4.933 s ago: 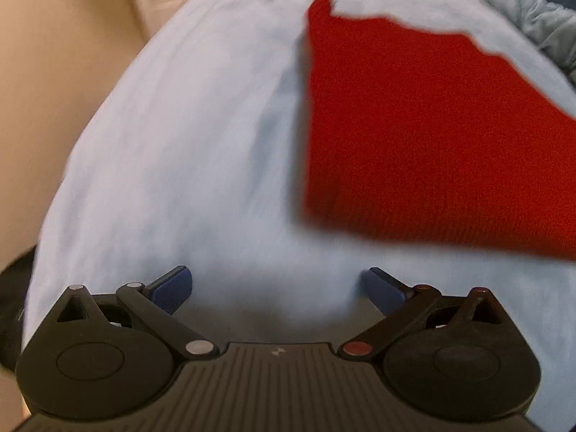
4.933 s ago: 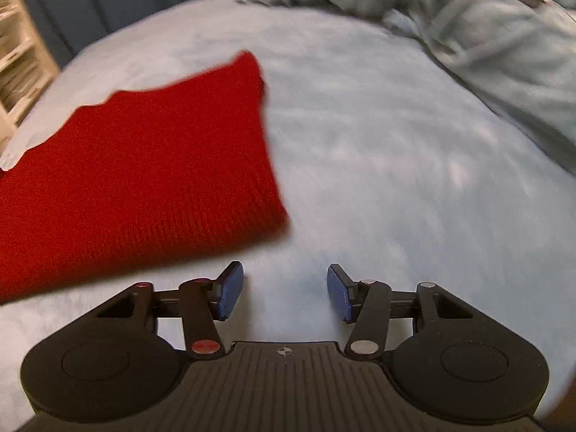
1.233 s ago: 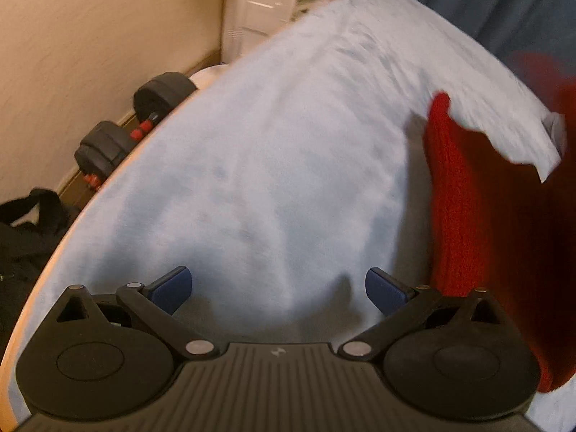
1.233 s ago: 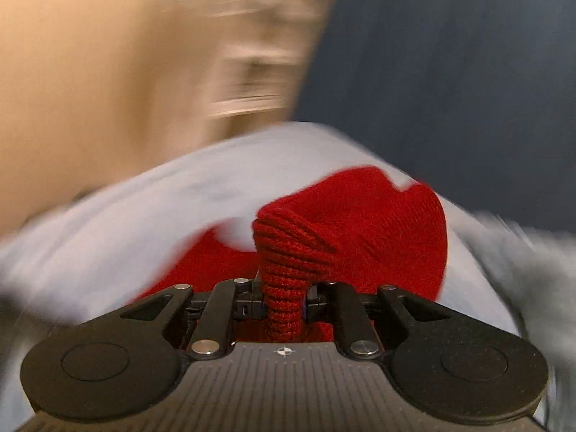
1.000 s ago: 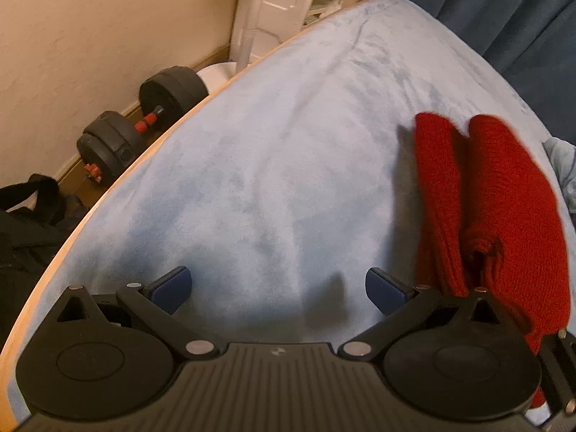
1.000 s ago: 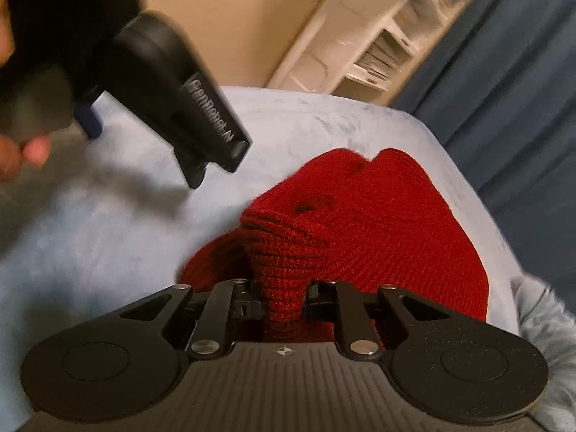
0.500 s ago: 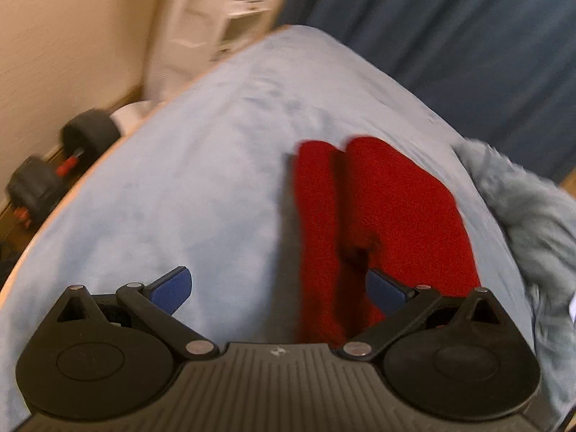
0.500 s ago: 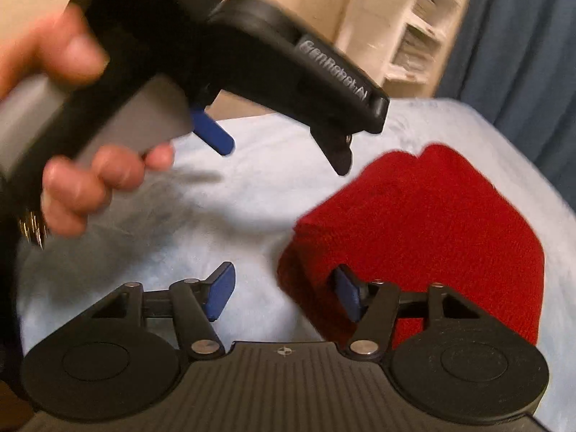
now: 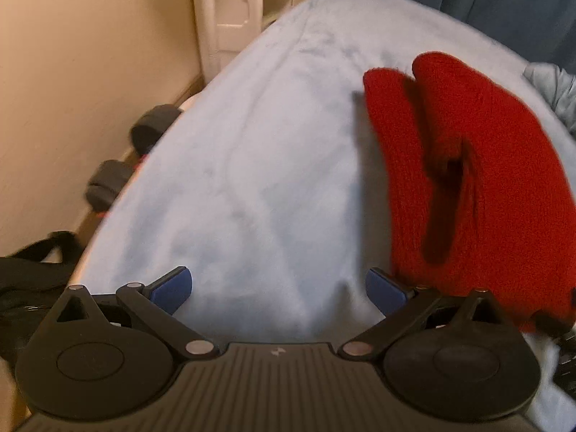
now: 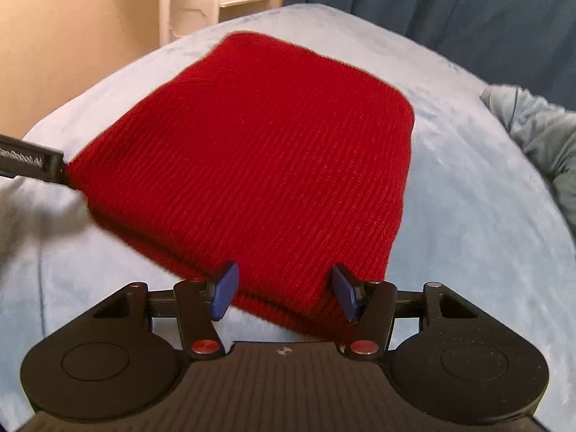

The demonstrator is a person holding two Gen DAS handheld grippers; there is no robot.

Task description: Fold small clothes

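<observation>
A red knitted garment [image 10: 259,158] lies folded on the light blue bed cover [image 10: 468,216]. In the left wrist view it [image 9: 478,180] lies at the right, doubled over with a dark crease down its middle. My right gripper [image 10: 284,293] is open, its blue pads either side of the garment's near edge, holding nothing. My left gripper [image 9: 279,289] is open and empty over bare cover, just left of the garment. Part of the left gripper's body [image 10: 32,163] shows at the garment's left edge in the right wrist view.
A crumpled grey-blue cloth [image 10: 536,133] lies at the right of the bed. Dumbbells [image 9: 126,158] and a black bag [image 9: 32,277] are on the floor at the left. White shelving [image 9: 234,10] and a dark blue curtain [image 10: 432,7] stand behind the bed.
My right gripper let go of the red garment, opened, and now sits at its near edge. The garment now lies doubled over. My left gripper stayed open and shifted to the garment's left.
</observation>
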